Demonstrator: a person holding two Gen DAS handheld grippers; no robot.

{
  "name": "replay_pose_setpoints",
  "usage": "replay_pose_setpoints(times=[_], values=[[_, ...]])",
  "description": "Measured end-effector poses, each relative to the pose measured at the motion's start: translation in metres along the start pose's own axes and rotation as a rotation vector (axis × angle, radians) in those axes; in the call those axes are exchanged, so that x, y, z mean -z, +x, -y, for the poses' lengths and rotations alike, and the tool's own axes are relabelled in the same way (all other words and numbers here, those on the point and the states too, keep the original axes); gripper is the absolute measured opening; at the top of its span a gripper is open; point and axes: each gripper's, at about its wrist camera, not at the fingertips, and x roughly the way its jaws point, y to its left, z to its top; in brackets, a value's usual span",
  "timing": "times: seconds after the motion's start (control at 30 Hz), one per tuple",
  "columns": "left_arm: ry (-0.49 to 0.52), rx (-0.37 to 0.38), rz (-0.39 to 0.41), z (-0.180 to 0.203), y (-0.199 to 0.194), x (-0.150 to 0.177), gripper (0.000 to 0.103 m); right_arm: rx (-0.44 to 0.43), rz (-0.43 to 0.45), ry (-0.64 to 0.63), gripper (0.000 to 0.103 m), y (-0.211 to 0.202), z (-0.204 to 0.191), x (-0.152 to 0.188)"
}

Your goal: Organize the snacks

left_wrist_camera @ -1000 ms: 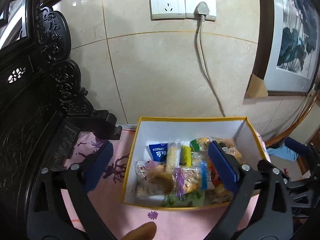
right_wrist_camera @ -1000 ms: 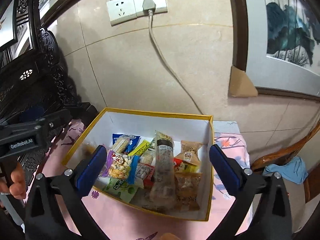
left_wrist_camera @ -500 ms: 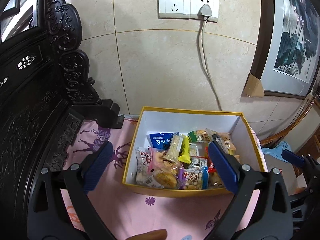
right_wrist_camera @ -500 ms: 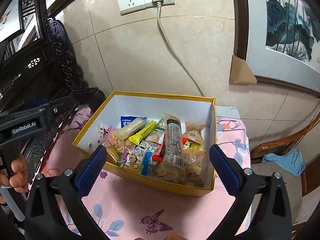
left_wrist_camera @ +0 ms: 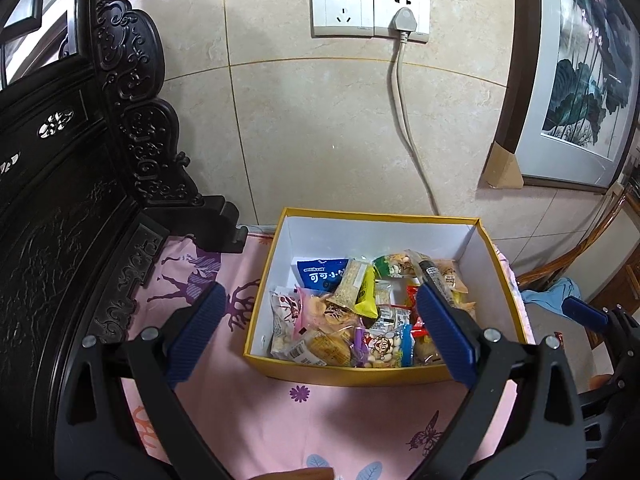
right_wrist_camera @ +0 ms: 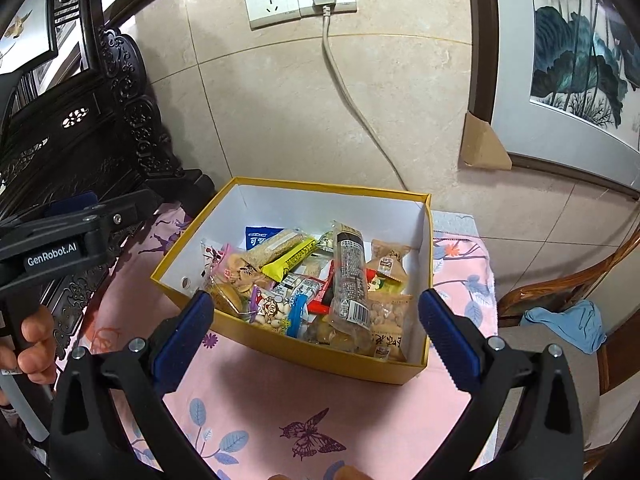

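Observation:
A yellow box with a white inside (left_wrist_camera: 376,376) (right_wrist_camera: 320,354) stands on a pink patterned cloth against the wall. It holds several packed snacks: a blue packet (left_wrist_camera: 322,276), a yellow bar (right_wrist_camera: 294,258), a long clear packet with a dark label (right_wrist_camera: 350,276). My left gripper (left_wrist_camera: 320,324) is open and empty, in front of and above the box. My right gripper (right_wrist_camera: 316,326) is open and empty over the box's near edge. The left gripper's body shows at the left of the right wrist view (right_wrist_camera: 68,240).
A dark carved wooden cabinet (left_wrist_camera: 60,200) stands to the left. The tiled wall behind has sockets with a plugged cord (left_wrist_camera: 404,80). A framed painting (left_wrist_camera: 580,80) leans at the right. A wooden chair with a blue cloth (right_wrist_camera: 572,324) is right of the table.
Both grippers have pulled back and up from the box. The box now looks smaller, with more pink cloth showing in front. Both stay open.

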Motion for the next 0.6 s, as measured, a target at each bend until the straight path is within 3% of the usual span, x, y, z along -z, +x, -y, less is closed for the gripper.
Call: replay_pose_setpoints(times=[0.6], values=[[-0.004,0.003,0.002,-0.0014,-0.0003,-0.001,0.098,0.007,-0.002,-0.005,0.102,0.0018,0.0,-0.0002]])
